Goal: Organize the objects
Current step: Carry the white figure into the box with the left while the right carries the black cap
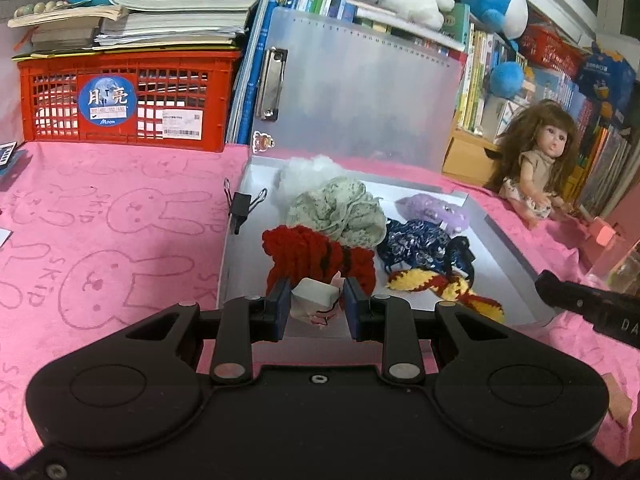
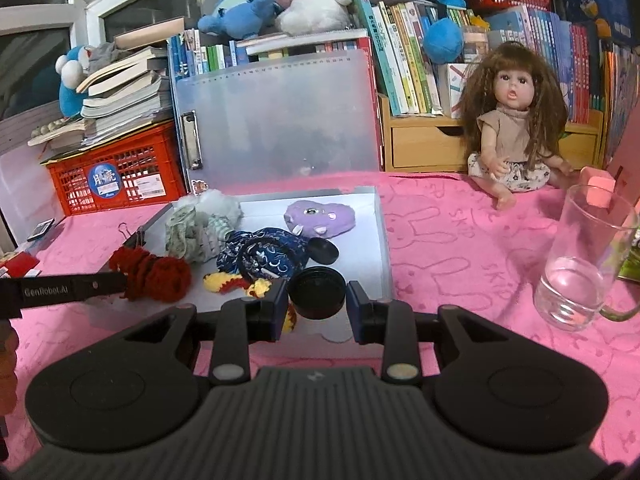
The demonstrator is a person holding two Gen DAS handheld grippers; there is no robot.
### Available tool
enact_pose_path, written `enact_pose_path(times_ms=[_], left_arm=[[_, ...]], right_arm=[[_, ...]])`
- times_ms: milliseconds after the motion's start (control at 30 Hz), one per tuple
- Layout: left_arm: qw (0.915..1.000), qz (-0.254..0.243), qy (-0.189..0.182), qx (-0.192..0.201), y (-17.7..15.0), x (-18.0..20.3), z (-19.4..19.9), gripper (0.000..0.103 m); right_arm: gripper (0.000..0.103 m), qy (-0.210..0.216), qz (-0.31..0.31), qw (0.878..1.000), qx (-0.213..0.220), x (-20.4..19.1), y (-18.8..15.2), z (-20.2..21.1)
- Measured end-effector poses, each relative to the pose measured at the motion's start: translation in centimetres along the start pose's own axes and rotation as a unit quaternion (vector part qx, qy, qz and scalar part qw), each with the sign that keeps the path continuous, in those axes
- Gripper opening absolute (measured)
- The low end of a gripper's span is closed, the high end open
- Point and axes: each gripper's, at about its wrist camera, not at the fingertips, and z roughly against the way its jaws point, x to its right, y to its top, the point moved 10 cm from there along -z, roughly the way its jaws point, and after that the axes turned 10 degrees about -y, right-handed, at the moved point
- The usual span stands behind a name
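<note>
Fingers of the left hand-held gripper (image 1: pixel 316 306) pinch a small white toy (image 1: pixel 316 300); right hand-held gripper (image 2: pixel 317 304) seemingly clasps a black lid (image 2: pixel 317 292).

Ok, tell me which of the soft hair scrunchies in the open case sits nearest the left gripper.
The red knitted scrunchie, directly beyond the left gripper; the pale green one, the dark blue one and the others lie farther off.

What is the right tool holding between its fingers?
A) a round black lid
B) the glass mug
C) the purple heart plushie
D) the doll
A: the right tool has a round black lid sitting between its fingers at the near edge of the open box.
</note>
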Motion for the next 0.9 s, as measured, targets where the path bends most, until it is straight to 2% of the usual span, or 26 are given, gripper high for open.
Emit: enact_pose_path(times_ms=[167, 567, 900], left_arm=[[0.9999, -0.004, 0.007, -0.007, -0.2, -0.1, -1.5, 0.027], [0.9994, -0.021, 0.026, -0.012, 0.5, -0.3, -4.8, 0.027], [0.9992, -0.028, 0.028, -0.011, 0.6, -0.5, -5.2, 0.028]], right_arm=[[0.037, 0.008, -0.019, 1.000, -0.017, 0.0, 0.1, -1.3], [0.037, -0.004, -0.009, 0.999, -0.041, 0.0, 0.7, -4.9], [0.037, -0.001, -0.019, 0.998, -0.058, -0.1, 0.0, -6.5]])
